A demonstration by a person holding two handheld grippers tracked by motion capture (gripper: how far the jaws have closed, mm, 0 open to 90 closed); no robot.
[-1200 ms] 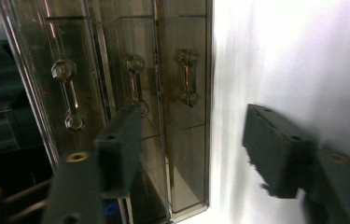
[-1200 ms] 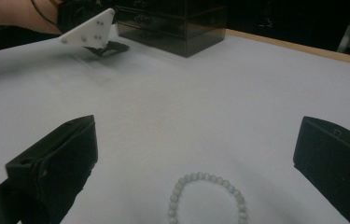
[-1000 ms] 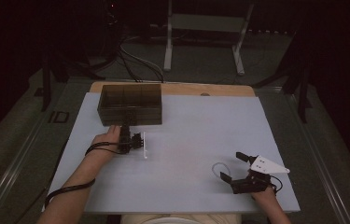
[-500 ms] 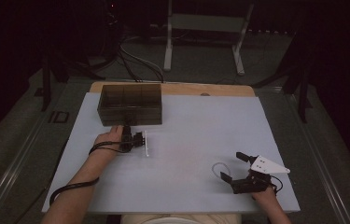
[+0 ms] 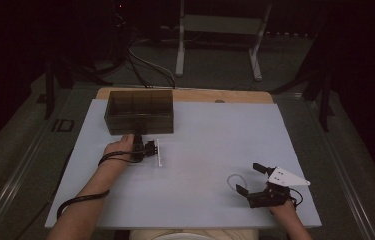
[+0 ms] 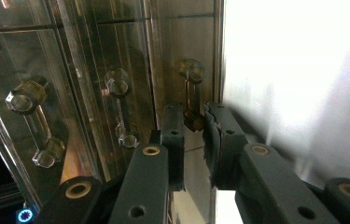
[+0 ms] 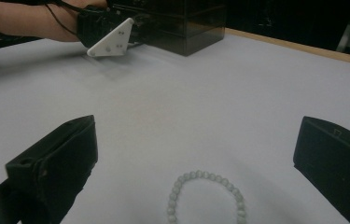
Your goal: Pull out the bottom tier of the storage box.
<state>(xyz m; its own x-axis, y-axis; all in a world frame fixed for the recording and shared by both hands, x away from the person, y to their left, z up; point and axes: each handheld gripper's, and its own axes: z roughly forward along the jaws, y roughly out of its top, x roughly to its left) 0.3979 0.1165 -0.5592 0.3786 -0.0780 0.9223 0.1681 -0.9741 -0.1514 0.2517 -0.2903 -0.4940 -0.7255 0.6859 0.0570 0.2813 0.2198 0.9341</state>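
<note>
A smoky, see-through drawer box (image 5: 139, 112) stands at the table's (image 5: 205, 150) far left. The left gripper (image 6: 193, 122) pinches a clear knobbed drawer handle (image 6: 190, 93). The right gripper (image 7: 196, 154) gapes wide around a pale beaded bracelet (image 7: 207, 198) lying between its jaws.

Pale grey-white rectangular table top (image 5: 210, 150), with a strip of bare light wood (image 5: 195, 95) along its far edge. Dark smoky translucent plastic drawer box (image 5: 139, 111) sits on it near the far left corner. Small ring of pale green beads, a bracelet (image 7: 205, 198), lies flat near the near right corner, well apart from the box.
</note>
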